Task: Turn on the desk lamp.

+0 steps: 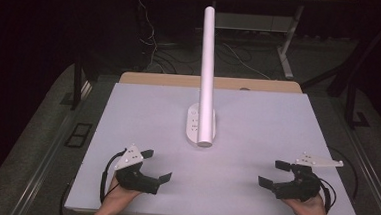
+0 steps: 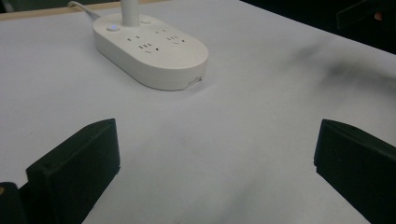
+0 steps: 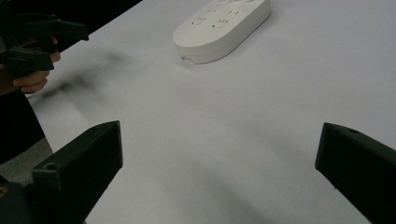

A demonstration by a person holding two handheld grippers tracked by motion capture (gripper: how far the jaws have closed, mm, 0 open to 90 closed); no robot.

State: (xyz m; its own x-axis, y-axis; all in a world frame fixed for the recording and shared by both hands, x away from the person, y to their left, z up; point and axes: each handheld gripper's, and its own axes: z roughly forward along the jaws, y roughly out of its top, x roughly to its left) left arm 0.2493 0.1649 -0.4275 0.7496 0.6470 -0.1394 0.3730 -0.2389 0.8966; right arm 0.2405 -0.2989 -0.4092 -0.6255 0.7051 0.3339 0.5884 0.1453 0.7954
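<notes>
A white oval power strip [image 1: 196, 123] lies in the middle of the white table [image 1: 143, 109], with a tall white pole [image 1: 207, 63] rising from it. The strip [image 2: 150, 49] sits ahead of the left gripper's jaws, and the strip [image 3: 222, 27] lies far ahead of the right gripper's jaws. My left gripper [image 1: 156, 165] is held near the front left edge, jaws wide open with nothing between them. My right gripper [image 1: 274, 174] is held near the front right edge, open and empty too. Both point inward toward the table's middle.
A cable [image 2: 84, 9] runs from the power strip toward the table's back edge. A wooden strip [image 1: 170, 79] borders the far side. Dark floor with cables [image 1: 241, 60] and table legs lies beyond. In the right gripper view the other hand and its gripper [image 3: 35, 46] show at left.
</notes>
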